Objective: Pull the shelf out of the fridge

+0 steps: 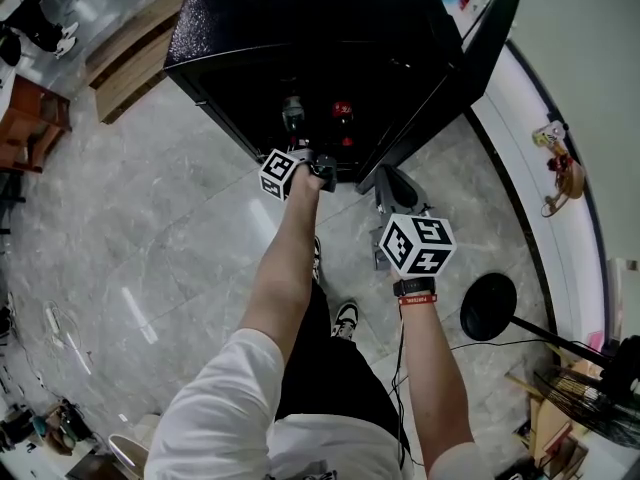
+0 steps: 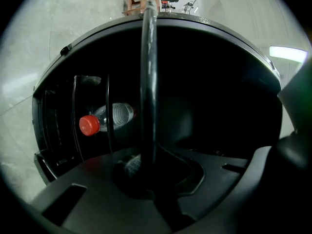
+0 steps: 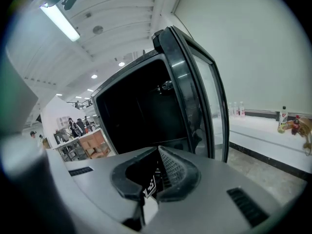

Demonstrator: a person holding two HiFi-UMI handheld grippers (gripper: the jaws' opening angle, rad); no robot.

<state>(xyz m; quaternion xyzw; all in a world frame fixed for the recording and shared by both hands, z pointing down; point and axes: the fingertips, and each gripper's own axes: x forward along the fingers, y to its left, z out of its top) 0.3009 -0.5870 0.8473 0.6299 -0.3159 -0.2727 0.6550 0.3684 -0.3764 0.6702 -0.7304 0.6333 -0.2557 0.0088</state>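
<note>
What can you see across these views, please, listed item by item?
fridge: one, black, on the grey floor.
door: one, black frame, swung open on the right.
shelf: one, dark wire, inside the fridge.
bottle: one, clear with red cap, lying inside the fridge.
stand base: one, black, round, on the floor right.
left gripper: one, dark, shut on the shelf's front bar.
right gripper: one, grey, shut and empty, near the door.
</note>
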